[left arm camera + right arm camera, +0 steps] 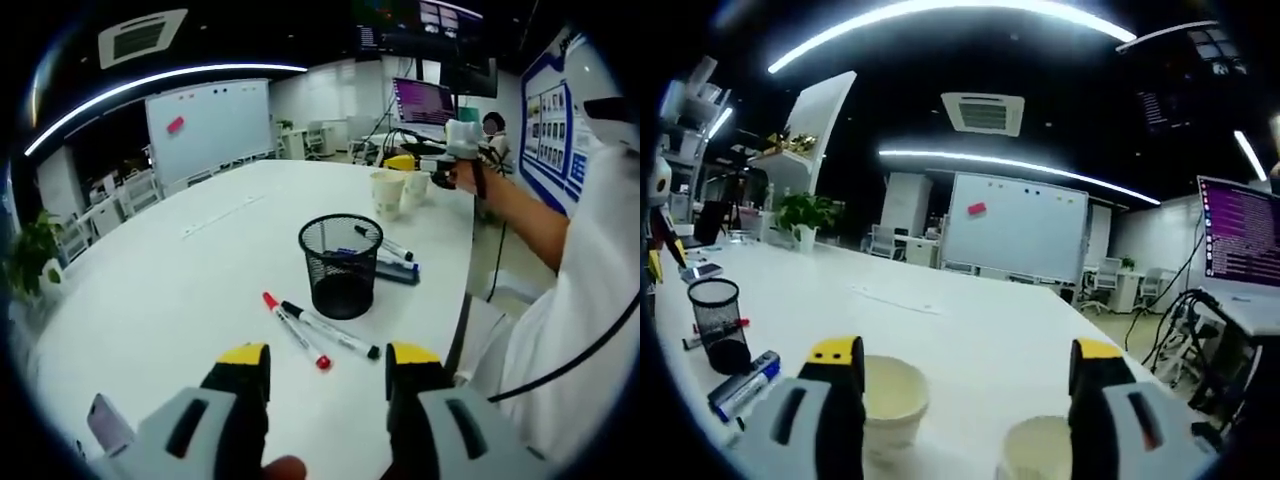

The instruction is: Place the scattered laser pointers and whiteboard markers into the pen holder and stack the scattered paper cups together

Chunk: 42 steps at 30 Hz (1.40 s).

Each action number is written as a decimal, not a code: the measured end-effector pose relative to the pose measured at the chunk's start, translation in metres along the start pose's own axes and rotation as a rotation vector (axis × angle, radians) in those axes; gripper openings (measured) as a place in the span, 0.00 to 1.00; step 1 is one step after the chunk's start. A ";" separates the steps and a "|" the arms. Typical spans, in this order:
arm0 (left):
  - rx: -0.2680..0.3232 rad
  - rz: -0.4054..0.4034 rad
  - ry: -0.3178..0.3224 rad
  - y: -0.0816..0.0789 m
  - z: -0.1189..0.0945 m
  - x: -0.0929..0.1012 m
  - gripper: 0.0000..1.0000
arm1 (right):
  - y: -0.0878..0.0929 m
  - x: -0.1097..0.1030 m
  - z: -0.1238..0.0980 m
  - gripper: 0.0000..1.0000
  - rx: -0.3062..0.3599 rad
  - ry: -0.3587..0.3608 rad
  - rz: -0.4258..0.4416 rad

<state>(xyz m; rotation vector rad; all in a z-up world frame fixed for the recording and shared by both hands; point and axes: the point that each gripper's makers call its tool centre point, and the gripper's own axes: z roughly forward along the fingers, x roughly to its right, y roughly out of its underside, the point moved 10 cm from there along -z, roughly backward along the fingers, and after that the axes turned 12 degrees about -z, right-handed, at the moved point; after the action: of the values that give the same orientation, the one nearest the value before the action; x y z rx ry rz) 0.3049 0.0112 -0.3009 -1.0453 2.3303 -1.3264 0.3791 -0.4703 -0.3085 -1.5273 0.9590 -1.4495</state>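
Both grippers (328, 362) (970, 368) gape empty; the light, crushable cups (892, 397) likely want a gentle rim pinch.

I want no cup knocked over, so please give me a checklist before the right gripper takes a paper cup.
1. Right gripper open: ok, jaws wide apart.
2. Two paper cups upright: ok, the left cup and the right cup both stand.
3. A cup between the jaws: cannot tell, both sit near the gap.
4. Cups apart from each other: ok.
5. Mesh pen holder clear of the cups: ok.
6. Left gripper out of the way: ok, open over the markers.
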 end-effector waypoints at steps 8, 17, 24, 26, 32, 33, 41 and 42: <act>-0.003 -0.002 -0.002 0.001 -0.001 0.000 0.48 | 0.005 0.013 -0.003 0.84 -0.011 0.035 0.008; -0.009 0.000 -0.002 0.000 0.001 -0.001 0.48 | 0.016 0.020 -0.007 0.84 -0.064 0.063 0.006; -0.011 0.001 -0.001 0.000 0.002 -0.001 0.48 | 0.023 0.025 -0.011 0.84 -0.100 0.080 0.016; -0.011 0.002 -0.001 0.000 0.002 0.000 0.48 | 0.025 0.026 -0.012 0.84 -0.107 0.086 0.019; -0.009 0.006 0.001 -0.001 0.002 0.000 0.48 | 0.029 0.027 -0.014 0.84 -0.122 0.087 0.026; -0.009 0.006 0.001 -0.001 0.002 0.000 0.48 | 0.030 0.027 -0.014 0.84 -0.124 0.088 0.027; -0.008 0.007 0.001 -0.001 0.001 0.000 0.48 | 0.036 0.028 -0.018 0.86 -0.163 0.086 0.033; -0.008 0.007 0.000 -0.001 0.001 0.000 0.48 | 0.036 0.027 -0.019 0.86 -0.167 0.087 0.034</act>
<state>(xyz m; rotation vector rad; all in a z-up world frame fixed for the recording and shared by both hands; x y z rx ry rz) 0.3055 0.0105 -0.3005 -1.0381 2.3390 -1.3161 0.3622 -0.5106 -0.3310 -1.5693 1.1775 -1.4522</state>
